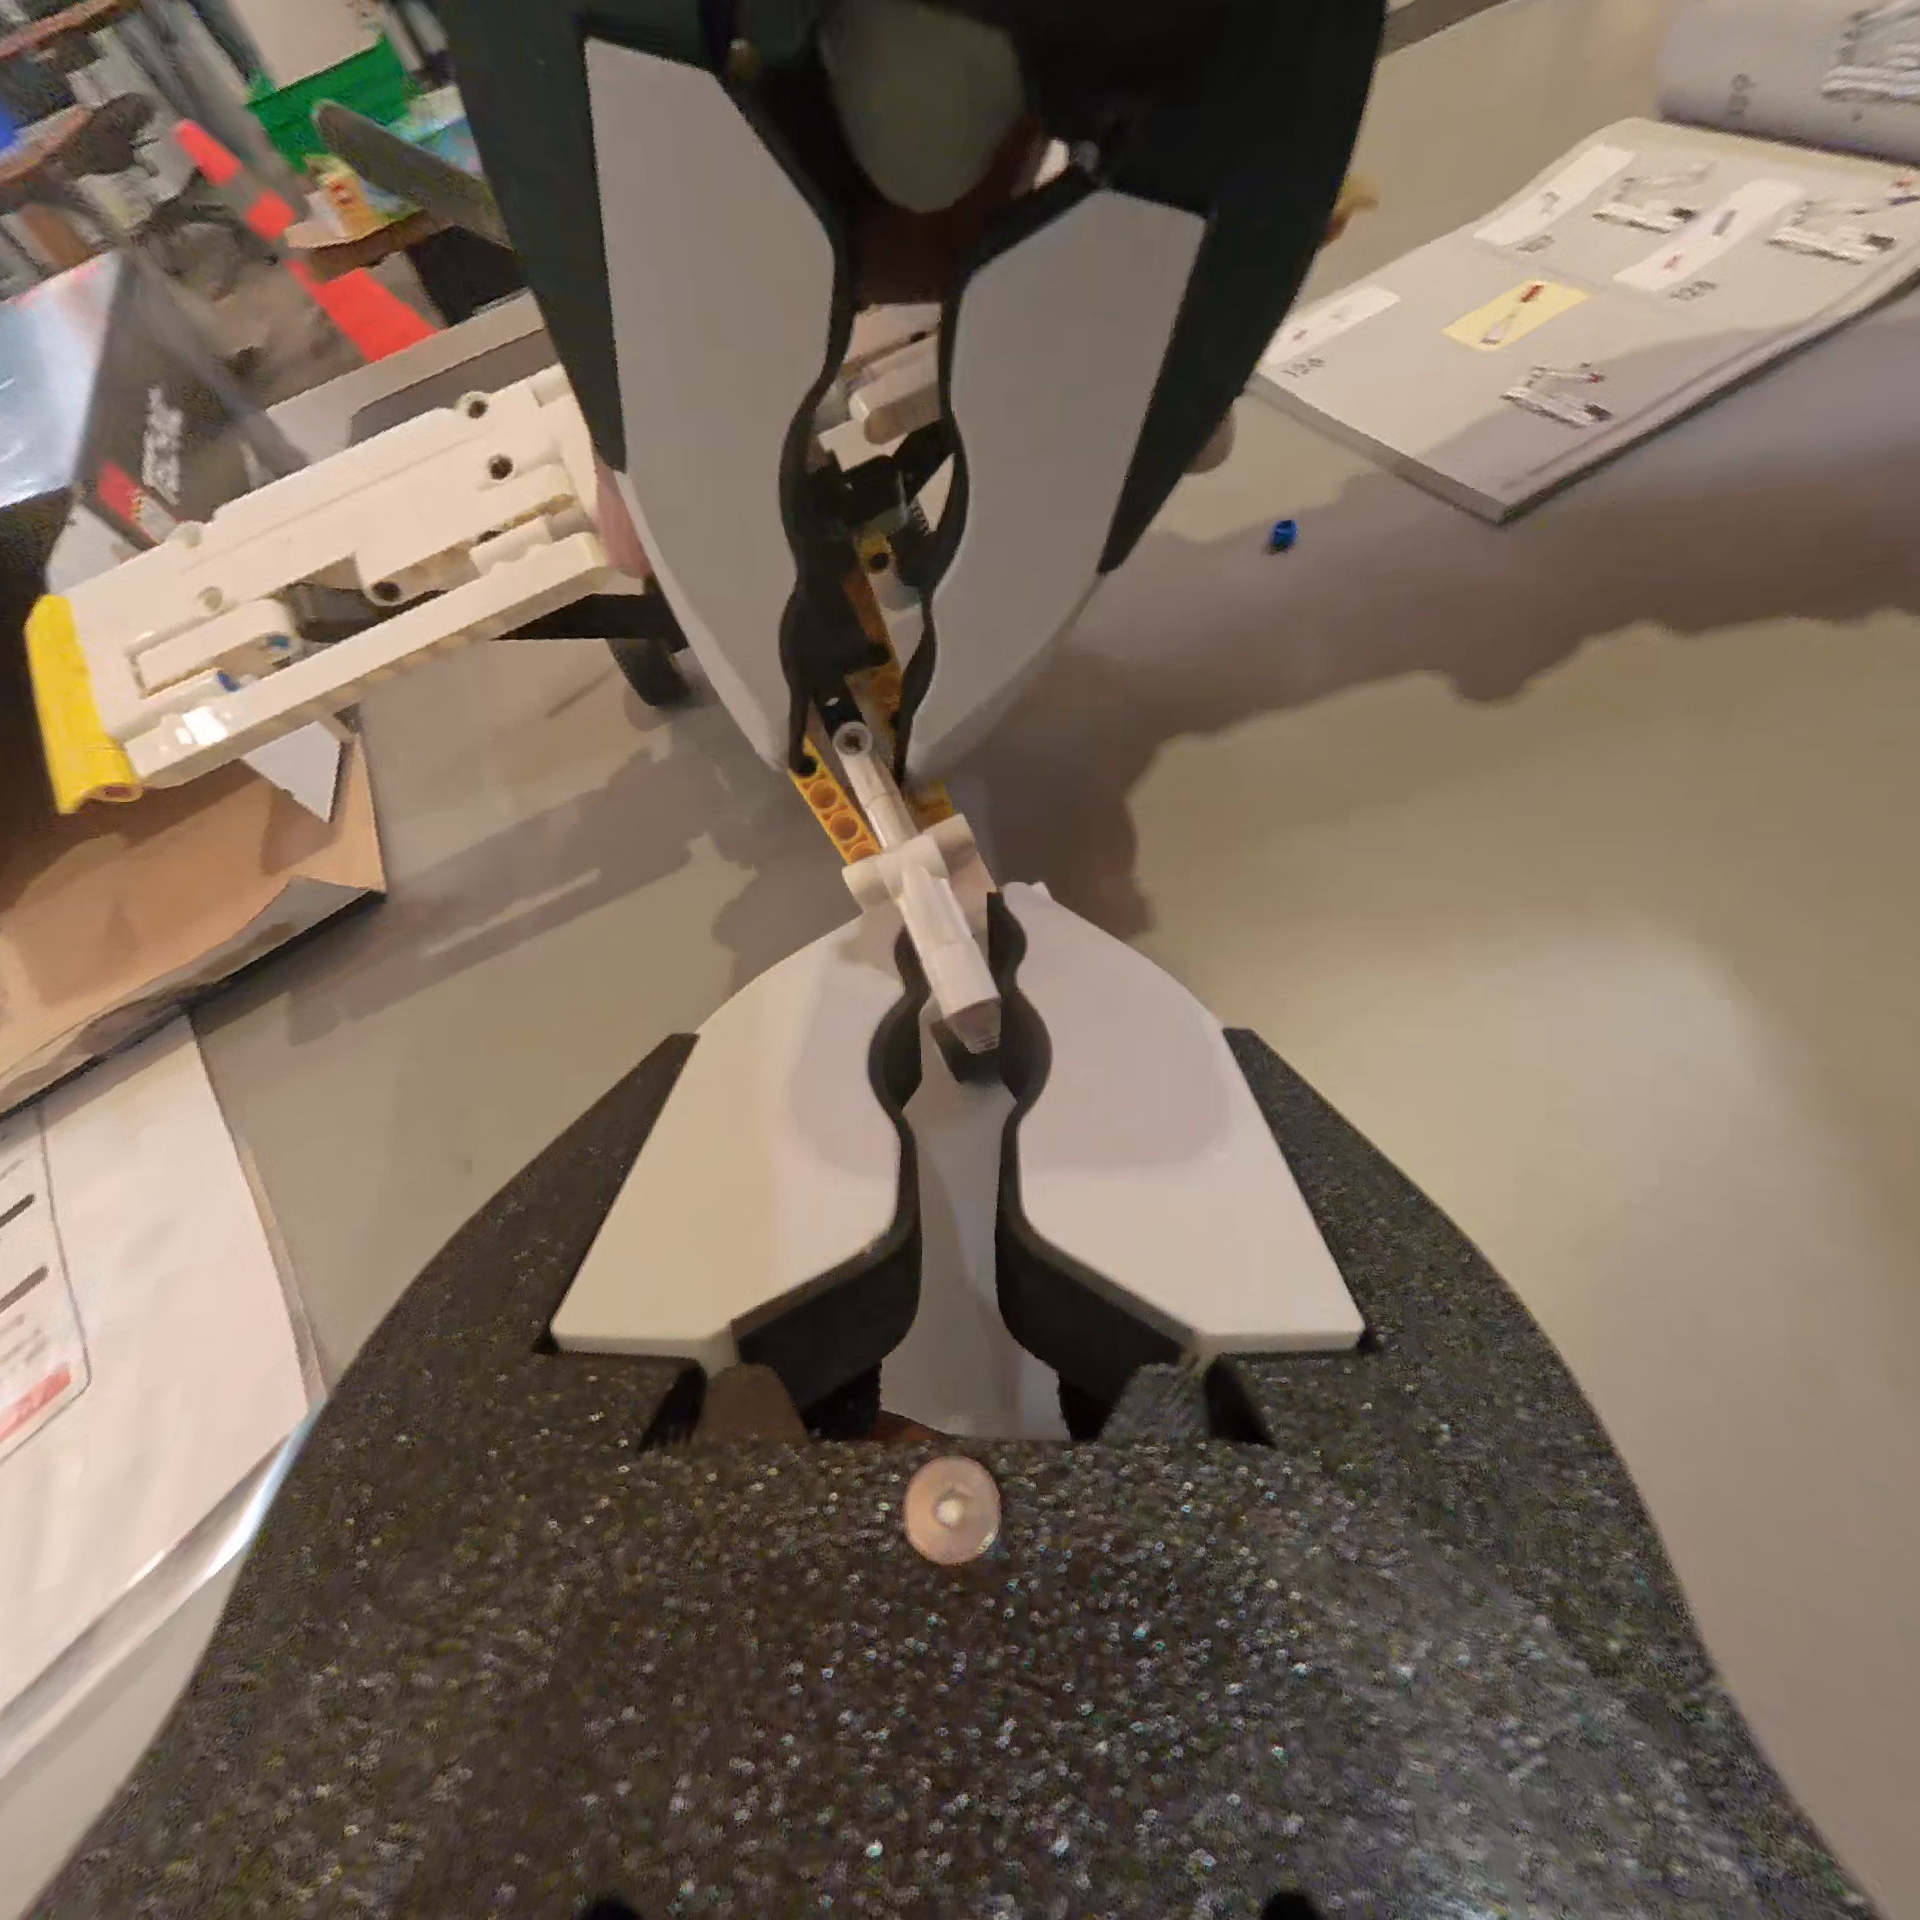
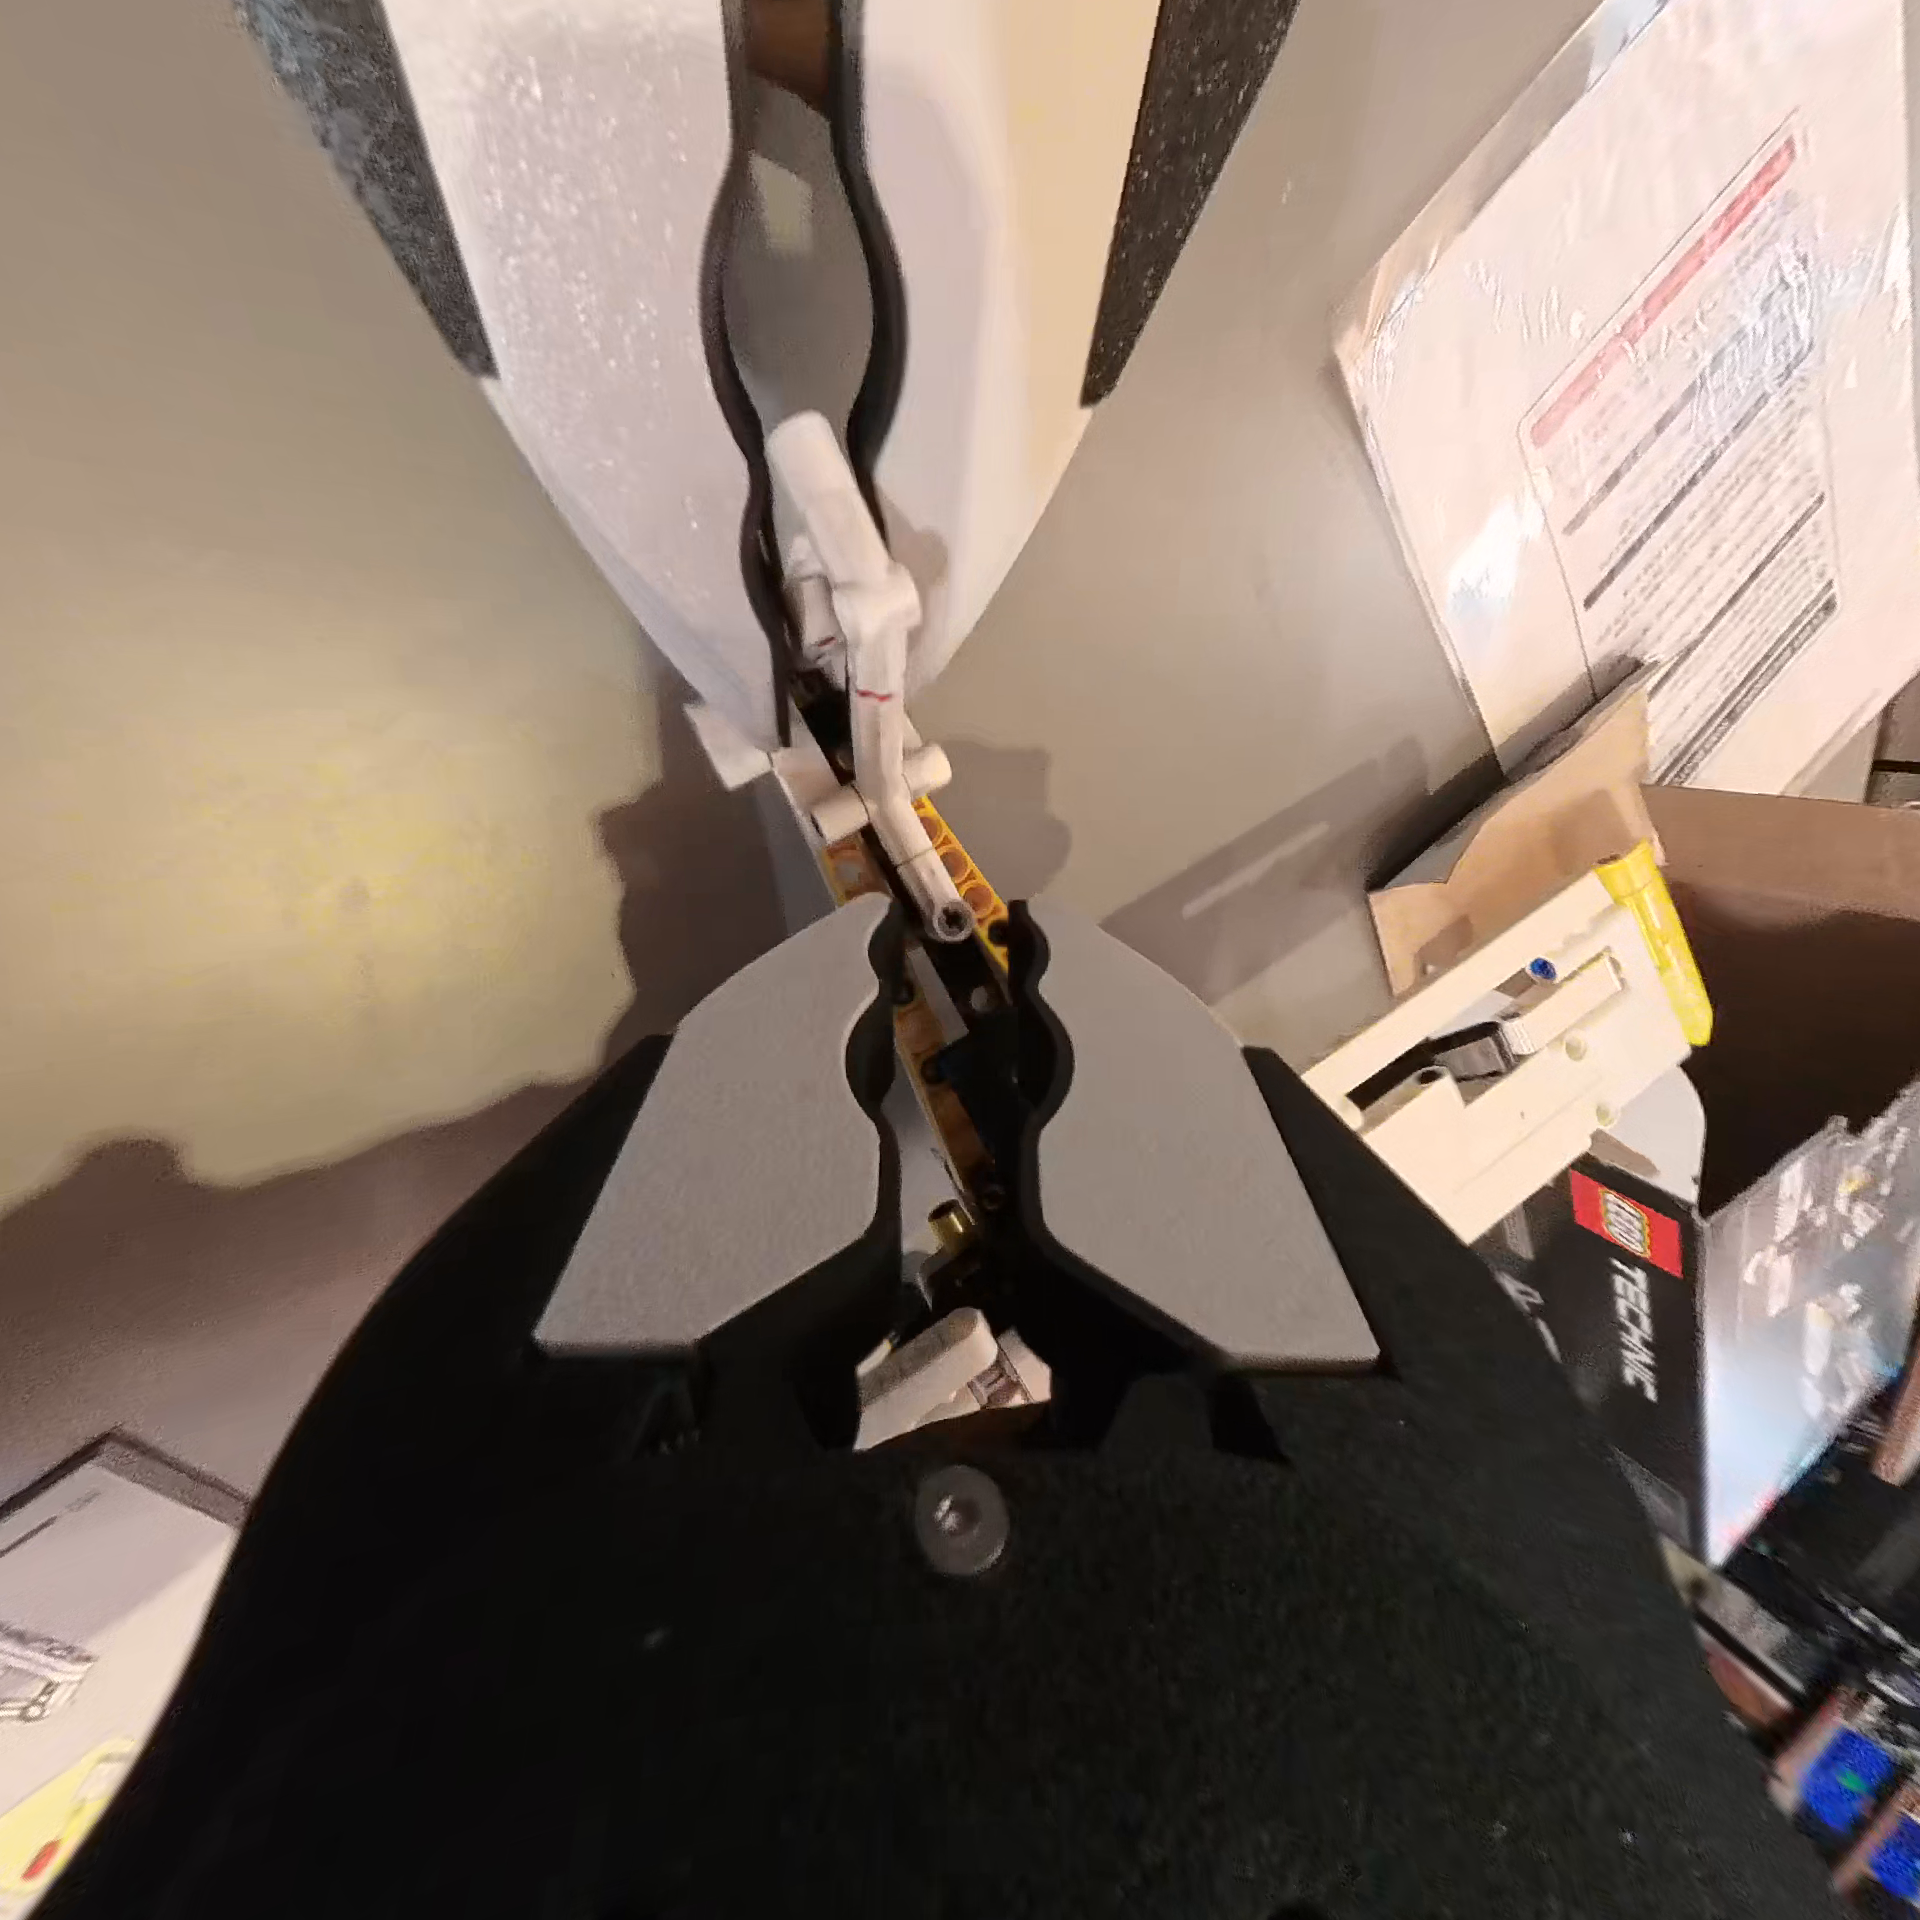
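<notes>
Left gripper (image 1: 961,997): clenched on the white rod (image 1: 940,935) at one end of a small brick-built piece; pads pressing its sides
Right gripper (image 2: 951,966): facing it, clenched on the yellow holed beam (image 2: 961,862) and black parts at the other end
Piece: held in the air between both, above the grey table (image 1: 1455,1039)
Nearby: white and yellow model (image 1: 312,603) on a cardboard flap; dark box (image 2: 1621,1309); open booklet (image 1: 1579,312); blue stud (image 1: 1285,533); bagged sheet (image 2: 1662,416)
In the way: each gripper blocks the other's view of the far end
</notes>
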The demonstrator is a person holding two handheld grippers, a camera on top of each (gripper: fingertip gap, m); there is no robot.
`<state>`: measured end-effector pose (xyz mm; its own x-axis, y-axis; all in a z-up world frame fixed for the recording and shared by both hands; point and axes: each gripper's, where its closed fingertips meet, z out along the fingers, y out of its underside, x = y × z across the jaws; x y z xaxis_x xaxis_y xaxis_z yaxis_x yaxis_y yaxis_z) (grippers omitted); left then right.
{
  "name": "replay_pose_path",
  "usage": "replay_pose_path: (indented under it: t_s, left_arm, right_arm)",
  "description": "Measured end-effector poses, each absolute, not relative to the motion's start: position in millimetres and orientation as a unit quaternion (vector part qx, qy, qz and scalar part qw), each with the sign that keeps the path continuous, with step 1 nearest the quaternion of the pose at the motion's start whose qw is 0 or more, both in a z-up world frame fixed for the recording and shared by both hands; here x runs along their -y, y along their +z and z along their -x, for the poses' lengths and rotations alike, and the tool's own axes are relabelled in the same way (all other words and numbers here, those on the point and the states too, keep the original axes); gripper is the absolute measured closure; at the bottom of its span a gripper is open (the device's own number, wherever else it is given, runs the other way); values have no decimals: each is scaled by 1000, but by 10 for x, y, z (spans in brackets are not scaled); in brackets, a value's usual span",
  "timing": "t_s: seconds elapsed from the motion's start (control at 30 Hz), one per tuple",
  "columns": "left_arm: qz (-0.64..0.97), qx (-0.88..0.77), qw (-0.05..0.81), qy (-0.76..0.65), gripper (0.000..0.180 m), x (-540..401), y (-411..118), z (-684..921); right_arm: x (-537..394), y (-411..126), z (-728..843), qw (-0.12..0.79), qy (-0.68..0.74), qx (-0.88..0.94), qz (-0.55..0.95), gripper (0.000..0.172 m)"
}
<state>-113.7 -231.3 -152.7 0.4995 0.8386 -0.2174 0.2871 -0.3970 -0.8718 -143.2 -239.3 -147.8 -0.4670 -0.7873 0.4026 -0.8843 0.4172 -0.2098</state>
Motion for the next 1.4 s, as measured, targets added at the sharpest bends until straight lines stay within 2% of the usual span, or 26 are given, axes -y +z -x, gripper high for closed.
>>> replay_pose_path:
  t_s: [0.03, 0.3, 0.53, 1.4]
  left_arm:
    - [769, 357, 412, 332, 170, 2345, -1523, 1118]
    - [793, 323, 443, 266, 167, 2629, -1528, 960]
    - [777, 349, 445, 276, 165, 2636, -1496, 918]
    - [770, 389, 430, 267, 171, 2735, -1435, 896]
  right_arm:
    - [2405, -1481, 1412, 112, 201, 836, -499, 156]
    - [2583, -1416, 1261, 49, 204, 847, -488, 163]
    - [2570, -1445, 1239, 43, 197, 847, -492, 156]
    - [2673, -1452, 1221, 51, 218, 846, -485, 163]
